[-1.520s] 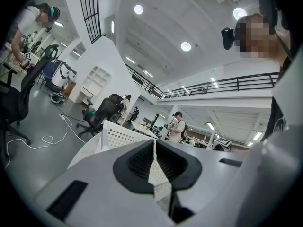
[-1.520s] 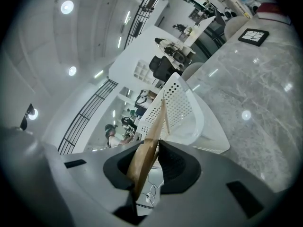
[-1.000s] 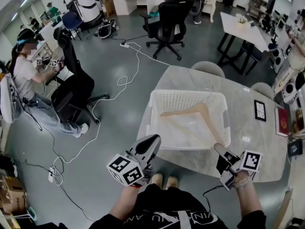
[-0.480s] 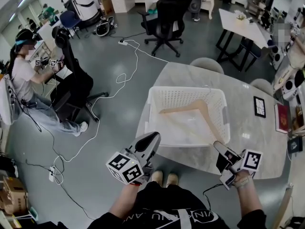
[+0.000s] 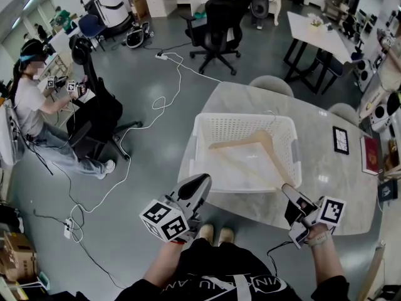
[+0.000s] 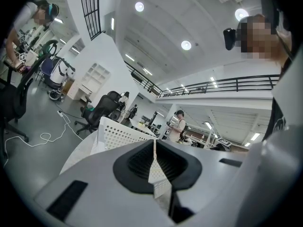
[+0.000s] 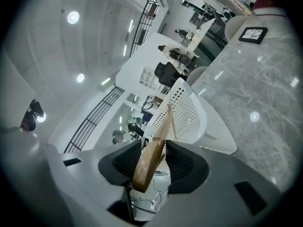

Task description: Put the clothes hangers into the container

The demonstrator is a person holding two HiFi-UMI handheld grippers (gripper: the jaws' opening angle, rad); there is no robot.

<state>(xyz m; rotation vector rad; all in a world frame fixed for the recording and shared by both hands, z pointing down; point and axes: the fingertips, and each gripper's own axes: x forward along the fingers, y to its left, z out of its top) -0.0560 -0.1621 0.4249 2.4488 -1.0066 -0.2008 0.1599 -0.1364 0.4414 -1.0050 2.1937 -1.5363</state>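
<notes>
A wooden clothes hanger [image 5: 266, 144] lies slanted in the white perforated basket [image 5: 195, 144], one arm sticking out over the near right rim. My right gripper [image 5: 288, 192] is at that arm's end. In the right gripper view the hanger's end [image 7: 150, 160] sits between the jaws of the right gripper [image 7: 154, 150], which are opening, with a gap beside the wood. My left gripper [image 5: 199, 184] hovers off the table's near left corner, shut and empty; in its own view the left gripper [image 6: 154, 148] faces the basket [image 6: 118, 136].
The basket stands on a marble table [image 5: 326, 187] with a black frame [image 5: 342, 144] and a red book [image 5: 371, 158] at the right. Two chairs [image 5: 272, 86] stand at the far edge. A seated person [image 5: 31, 105], office chairs and floor cables [image 5: 163, 105] are on the left.
Almost nothing has moved in the head view. The hanger and both grippers stay where they were, and the right gripper has shifted only slightly at the hanger's end.
</notes>
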